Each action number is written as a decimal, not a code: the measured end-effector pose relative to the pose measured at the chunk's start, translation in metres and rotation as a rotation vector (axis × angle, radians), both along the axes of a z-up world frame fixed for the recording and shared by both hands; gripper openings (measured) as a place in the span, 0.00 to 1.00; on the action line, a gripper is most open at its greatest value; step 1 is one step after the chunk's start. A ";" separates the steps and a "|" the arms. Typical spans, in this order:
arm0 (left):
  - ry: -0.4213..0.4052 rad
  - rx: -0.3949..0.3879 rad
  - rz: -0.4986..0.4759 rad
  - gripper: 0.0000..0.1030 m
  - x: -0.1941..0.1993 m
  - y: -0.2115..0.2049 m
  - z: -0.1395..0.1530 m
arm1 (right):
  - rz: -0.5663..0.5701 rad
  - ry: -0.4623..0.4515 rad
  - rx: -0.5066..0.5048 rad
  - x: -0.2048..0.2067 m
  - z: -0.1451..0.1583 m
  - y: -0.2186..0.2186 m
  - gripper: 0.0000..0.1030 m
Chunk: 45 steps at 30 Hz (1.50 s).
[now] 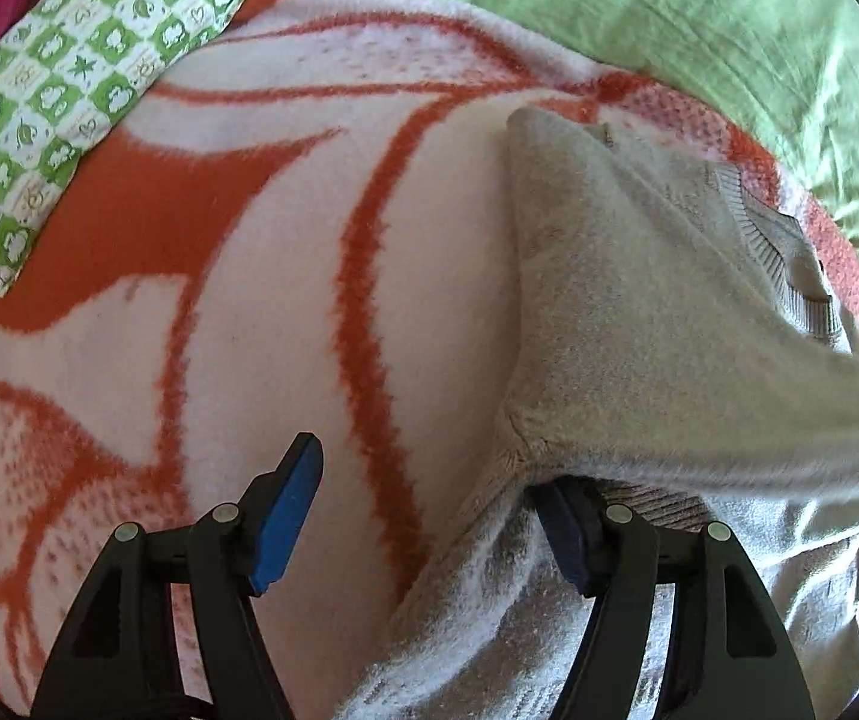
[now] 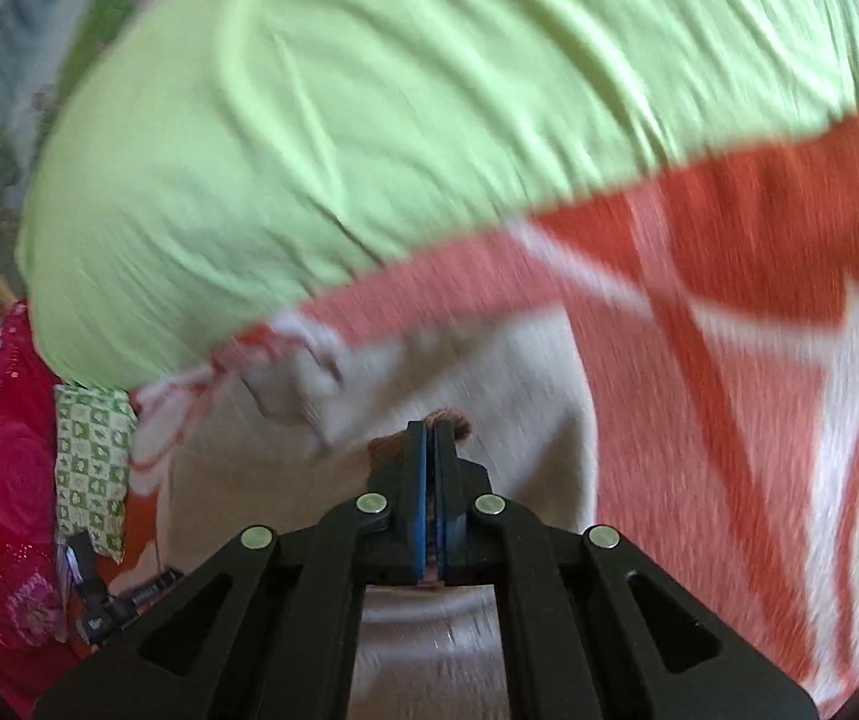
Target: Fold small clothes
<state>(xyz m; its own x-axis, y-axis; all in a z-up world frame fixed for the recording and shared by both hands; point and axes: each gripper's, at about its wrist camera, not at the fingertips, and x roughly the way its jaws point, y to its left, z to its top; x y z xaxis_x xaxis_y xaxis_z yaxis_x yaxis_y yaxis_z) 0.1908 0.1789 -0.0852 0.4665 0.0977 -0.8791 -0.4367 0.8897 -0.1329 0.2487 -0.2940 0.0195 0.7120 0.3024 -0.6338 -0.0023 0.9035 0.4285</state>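
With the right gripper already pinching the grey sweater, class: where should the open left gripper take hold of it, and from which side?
Probably at the armpit seam, where the raised sleeve meets the body of the grey sweater. The cloth bunches into a ridge there, just ahead of the left gripper, whose right finger already sits under it. Come in from the blanket side, so the free finger closes over that ridge.

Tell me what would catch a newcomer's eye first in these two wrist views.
Probably the orange and white blanket filling the bed, with a grey knitted sweater lying on its right side and one part pulled taut toward the right edge. Next, the green checked pillow at top left, and the right gripper shut on a bit of the sweater's fabric.
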 end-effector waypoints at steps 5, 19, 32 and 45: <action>0.005 -0.057 0.038 0.69 -0.004 0.010 -0.011 | 0.006 0.110 -0.028 0.013 -0.041 -0.004 0.02; 0.050 -0.072 -0.059 0.70 -0.011 0.010 -0.014 | 0.028 0.226 -0.119 0.001 -0.092 -0.010 0.05; -0.086 -0.078 -0.302 0.81 0.080 0.002 0.060 | 0.258 0.091 -0.280 0.098 -0.040 0.029 0.59; 0.058 -0.004 -0.236 0.87 0.187 -0.001 0.010 | 0.522 0.191 -0.529 0.160 -0.098 0.085 0.08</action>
<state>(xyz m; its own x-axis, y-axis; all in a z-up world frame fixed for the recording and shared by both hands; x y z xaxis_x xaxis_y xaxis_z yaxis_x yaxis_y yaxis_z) 0.3779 0.1777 -0.0750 0.4245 -0.0113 -0.9053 -0.2235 0.9677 -0.1169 0.4091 -0.2087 -0.0789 0.4234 0.1914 -0.8855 -0.4546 0.8903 -0.0249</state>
